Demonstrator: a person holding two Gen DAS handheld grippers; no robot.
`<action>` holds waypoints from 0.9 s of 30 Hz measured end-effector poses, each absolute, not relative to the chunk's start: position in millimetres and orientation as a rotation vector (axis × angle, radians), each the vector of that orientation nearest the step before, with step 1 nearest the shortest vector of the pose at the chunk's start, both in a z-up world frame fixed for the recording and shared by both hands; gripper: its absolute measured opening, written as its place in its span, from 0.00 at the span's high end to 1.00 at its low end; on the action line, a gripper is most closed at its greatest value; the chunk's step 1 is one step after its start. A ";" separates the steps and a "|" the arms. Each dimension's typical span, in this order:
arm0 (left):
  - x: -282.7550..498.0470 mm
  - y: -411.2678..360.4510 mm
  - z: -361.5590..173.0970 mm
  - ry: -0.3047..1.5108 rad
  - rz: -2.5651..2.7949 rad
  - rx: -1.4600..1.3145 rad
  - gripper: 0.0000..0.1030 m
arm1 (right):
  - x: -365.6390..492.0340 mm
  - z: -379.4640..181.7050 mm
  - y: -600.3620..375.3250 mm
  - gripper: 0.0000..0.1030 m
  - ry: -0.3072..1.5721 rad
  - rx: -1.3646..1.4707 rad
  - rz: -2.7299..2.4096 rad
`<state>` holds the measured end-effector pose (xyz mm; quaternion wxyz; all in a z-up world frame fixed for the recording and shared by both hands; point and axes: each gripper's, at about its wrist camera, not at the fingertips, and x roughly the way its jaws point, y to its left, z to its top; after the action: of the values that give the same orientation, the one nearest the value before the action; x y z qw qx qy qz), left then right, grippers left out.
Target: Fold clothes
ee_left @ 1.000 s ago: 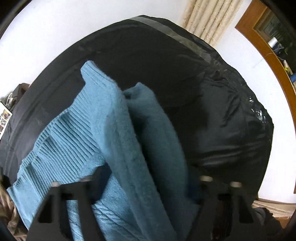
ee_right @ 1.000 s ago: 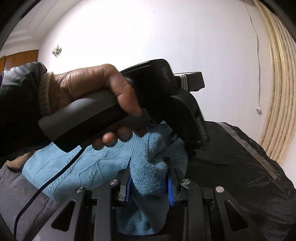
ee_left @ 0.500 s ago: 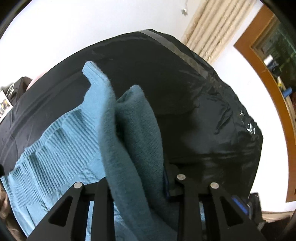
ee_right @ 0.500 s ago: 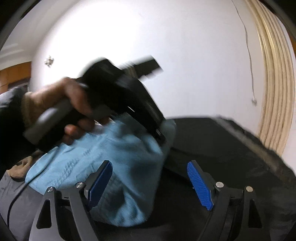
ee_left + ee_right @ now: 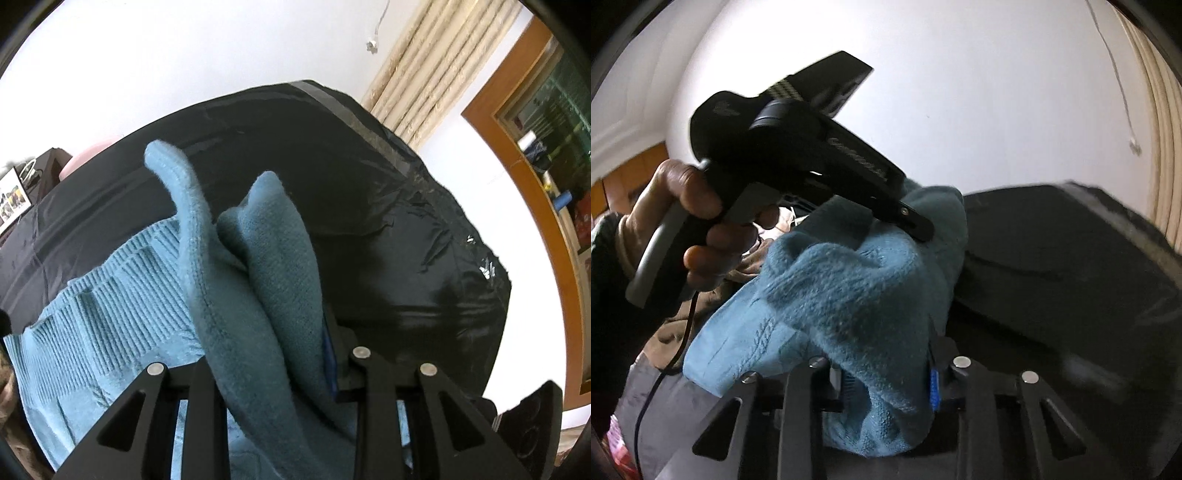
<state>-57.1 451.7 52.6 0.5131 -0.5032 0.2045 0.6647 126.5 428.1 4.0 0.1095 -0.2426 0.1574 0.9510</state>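
A blue knitted sweater (image 5: 110,306) lies on a black plastic-covered table (image 5: 406,240), with part of it lifted into a bunched fold. My left gripper (image 5: 273,354) is shut on that upright fold, and the cloth fills the gap between its fingers. In the right wrist view the sweater (image 5: 857,295) hangs in a thick bundle. My right gripper (image 5: 890,384) is shut on it, its blue pads (image 5: 933,386) pressed into the cloth. The left gripper (image 5: 916,230), held by a person's hand (image 5: 690,206), pinches the same bundle just above and behind.
The black cover (image 5: 1071,258) stretches to the right and far side. A beige curtain (image 5: 424,66) and a wooden door frame (image 5: 517,184) stand beyond the table. A black cable (image 5: 665,369) hangs from the left gripper's handle. Brownish cloth (image 5: 713,299) lies at the left.
My left gripper closed from wide open onto the sweater fold and lifted it. My right gripper let go half a second ago and has now shut on the sweater again, closer to the left gripper.
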 end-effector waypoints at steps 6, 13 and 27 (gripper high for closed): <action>-70.5 425.3 71.1 0.416 1.611 -1.180 0.70 | 122.0 22.5 408.5 0.72 0.391 -0.656 2.826; -92.8 377.9 90.0 0.326 1.637 -1.148 0.70 | 100.5 38.8 370.2 0.72 0.258 -0.641 2.887; -155.8 240.5 82.7 0.111 1.686 -1.102 0.70 | 43.2 36.0 279.3 0.72 0.078 -0.775 3.019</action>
<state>-155.8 240.5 82.7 0.5330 -0.4624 0.0466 0.7071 43.2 279.3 36.0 0.0118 -0.2486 0.0250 0.9682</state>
